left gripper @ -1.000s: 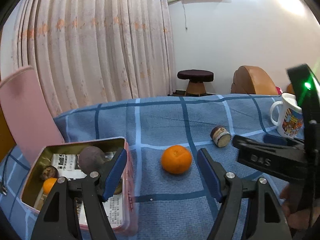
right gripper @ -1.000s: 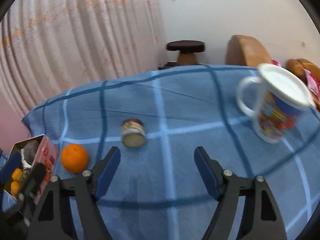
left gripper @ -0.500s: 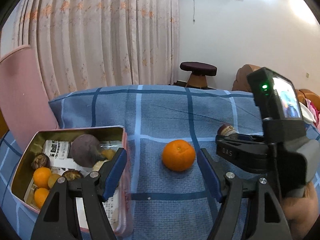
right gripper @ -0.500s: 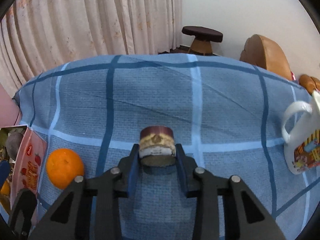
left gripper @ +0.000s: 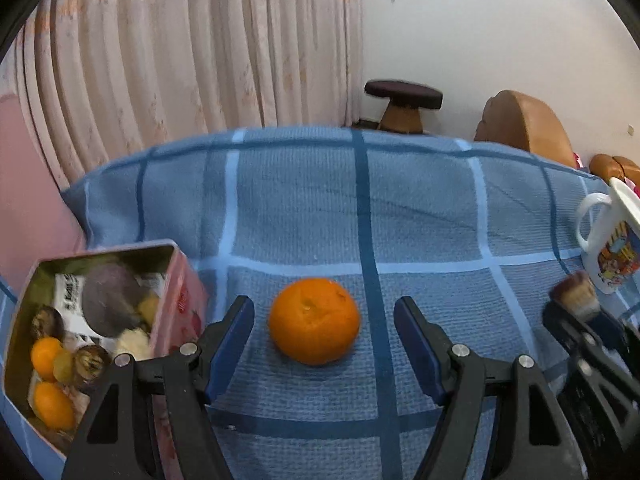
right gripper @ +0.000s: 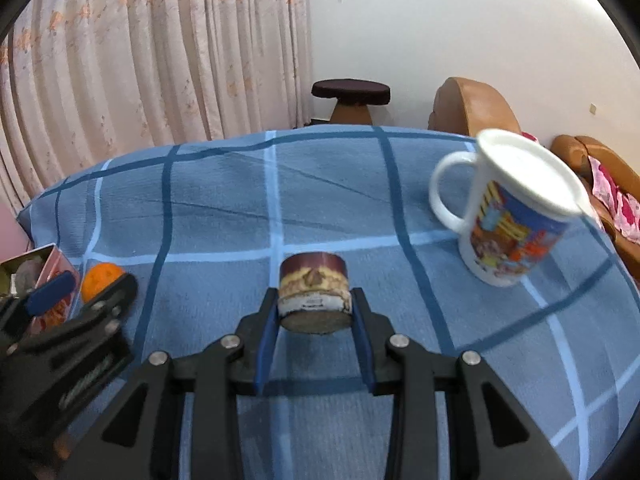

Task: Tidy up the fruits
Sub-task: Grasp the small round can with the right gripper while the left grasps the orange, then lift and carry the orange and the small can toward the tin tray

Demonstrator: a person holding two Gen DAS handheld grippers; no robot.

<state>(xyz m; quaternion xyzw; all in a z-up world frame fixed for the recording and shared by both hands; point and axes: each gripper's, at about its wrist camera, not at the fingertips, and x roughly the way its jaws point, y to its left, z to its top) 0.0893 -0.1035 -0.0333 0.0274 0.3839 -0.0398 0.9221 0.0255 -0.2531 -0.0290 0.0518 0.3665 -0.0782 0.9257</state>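
Observation:
An orange (left gripper: 314, 322) lies on the blue checked cloth between the spread fingers of my left gripper (left gripper: 324, 340), which is open and does not touch it. To its left stands a pink tin box (left gripper: 182, 296) holding small oranges, a dark round fruit and other pieces. My right gripper (right gripper: 315, 314) is shut on a small brown-and-cream jar (right gripper: 314, 294), held just above the cloth. That jar (left gripper: 576, 296) also shows blurred at the right edge of the left wrist view. The orange (right gripper: 102, 280) and the tin (right gripper: 48, 264) appear at the left of the right wrist view.
A white mug (right gripper: 508, 216) with a colourful print and a lid stands on the cloth to the right of the jar. Beyond the table's far edge are curtains, a dark round stool (right gripper: 350, 94) and a brown armchair (right gripper: 472, 104).
My right gripper closed on the jar and has lifted it off the cloth. My left gripper moved in so the orange now sits between its open fingers.

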